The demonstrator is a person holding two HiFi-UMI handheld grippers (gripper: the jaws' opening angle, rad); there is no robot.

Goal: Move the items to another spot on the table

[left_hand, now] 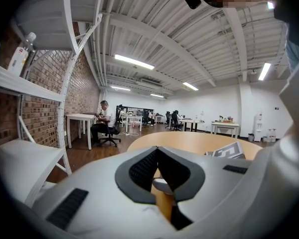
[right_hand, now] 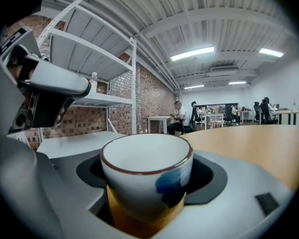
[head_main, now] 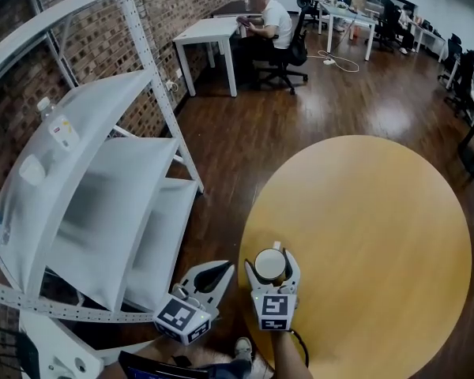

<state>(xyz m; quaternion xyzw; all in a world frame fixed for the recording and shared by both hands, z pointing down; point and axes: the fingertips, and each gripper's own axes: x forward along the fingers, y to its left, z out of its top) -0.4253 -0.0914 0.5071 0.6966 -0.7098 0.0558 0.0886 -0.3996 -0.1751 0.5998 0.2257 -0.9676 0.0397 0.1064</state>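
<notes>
A white cup [head_main: 269, 264] with a brown rim and a blue mark on its side stands at the near left edge of the round wooden table [head_main: 363, 235]. My right gripper [head_main: 272, 253] is shut on it, one jaw on each side. In the right gripper view the cup [right_hand: 139, 168] fills the space between the jaws of the right gripper [right_hand: 147, 180]. My left gripper [head_main: 221, 268] hangs off the table to the left of the cup, over the floor. Its jaws are shut with nothing between them [left_hand: 157, 152].
A white metal shelf rack [head_main: 103, 196] stands close on the left, with a plastic bottle [head_main: 55, 125] on an upper shelf. Dark wooden floor lies between the rack and the table. Far off, a person [head_main: 268, 22] sits at a white desk [head_main: 209, 31].
</notes>
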